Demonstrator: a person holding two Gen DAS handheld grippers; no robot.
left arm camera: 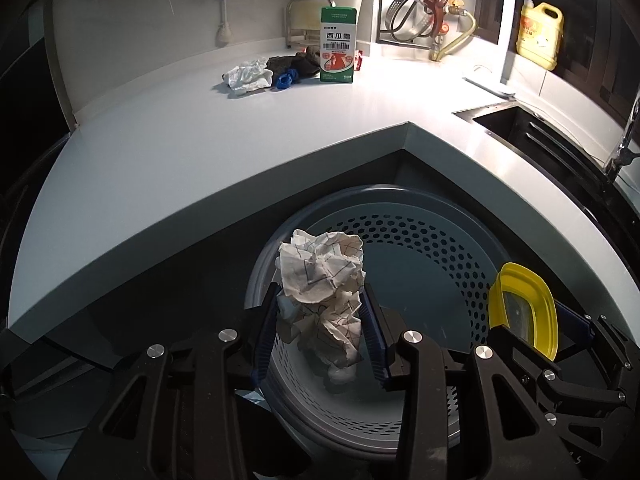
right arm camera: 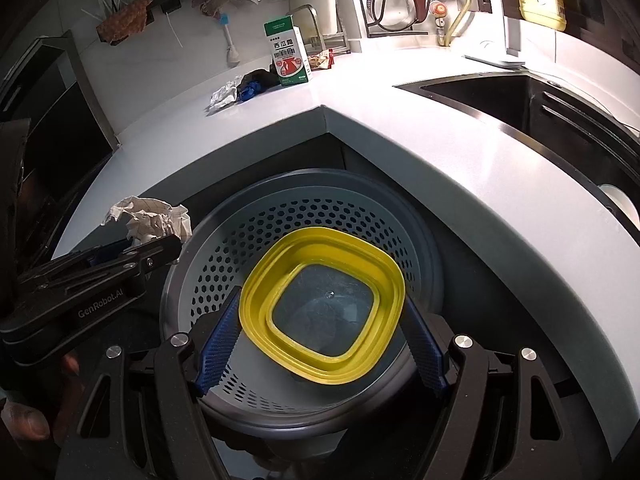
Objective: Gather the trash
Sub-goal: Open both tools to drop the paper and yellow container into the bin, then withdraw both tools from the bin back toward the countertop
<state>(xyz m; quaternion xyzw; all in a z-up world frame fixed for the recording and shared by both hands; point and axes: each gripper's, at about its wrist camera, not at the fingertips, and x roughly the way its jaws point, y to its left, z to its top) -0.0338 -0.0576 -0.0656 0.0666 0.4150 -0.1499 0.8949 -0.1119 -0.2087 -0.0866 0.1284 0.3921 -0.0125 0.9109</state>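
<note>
A crumpled paper (left arm camera: pixel 320 300) is being pinched between the blue pads of the left gripper (left arm camera: pixel 325 334) and is being held above the open mouth of the grey perforated bin (left arm camera: pixel 432 248), which is standing on the floor in the corner under the white counter (left arm camera: pixel 280 132). A yellow-rimmed lid (right arm camera: pixel 322 306) is being clamped across its width by the widely spread jaws of the right gripper (right arm camera: pixel 322 344), also over the bin. If both are being released together, the lid could be caught tilted on the rim, and the light paper could be snagged on a pad or dropped outside the edge. More trash is being left on the counter: a second paper wad (left arm camera: pixel 249 76), a dark scrap (left arm camera: pixel 294 65) and a green carton (left arm camera: pixel 338 44).
</note>
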